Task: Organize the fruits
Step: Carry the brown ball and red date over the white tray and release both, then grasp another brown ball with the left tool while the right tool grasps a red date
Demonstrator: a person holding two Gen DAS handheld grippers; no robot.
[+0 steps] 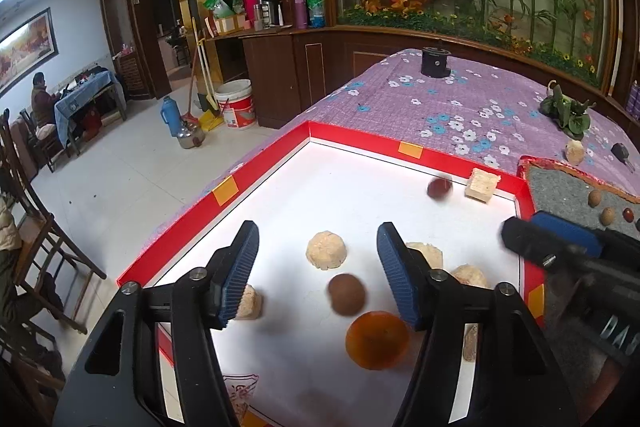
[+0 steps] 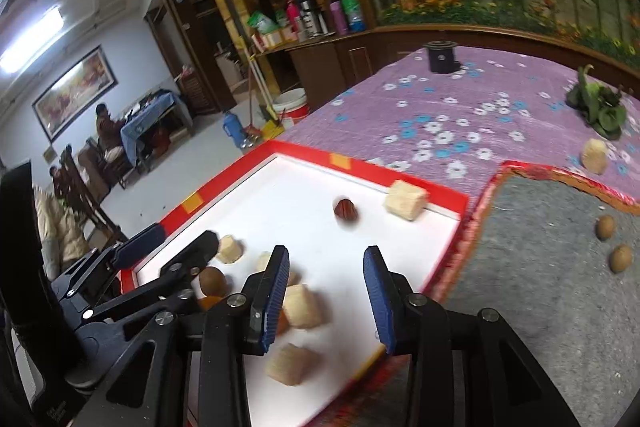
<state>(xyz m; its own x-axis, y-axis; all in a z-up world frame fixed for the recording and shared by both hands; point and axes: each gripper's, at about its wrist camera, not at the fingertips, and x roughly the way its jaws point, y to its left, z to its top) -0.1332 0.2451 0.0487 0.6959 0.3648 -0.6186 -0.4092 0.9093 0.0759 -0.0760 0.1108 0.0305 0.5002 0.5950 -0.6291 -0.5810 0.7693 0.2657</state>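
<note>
A white tray with a red rim lies on the purple flowered cloth. In it lie an orange, a brown round fruit, a dark red fruit and several pale beige lumps. My left gripper is open over the tray, above the brown fruit and the orange. My right gripper is open and empty over the tray's right part. A grey felt mat to the right holds small brown fruits.
On the cloth stand a black cylinder, a green leafy bunch and a loose beige lump. The table edge drops to the floor on the left, with a chair close by.
</note>
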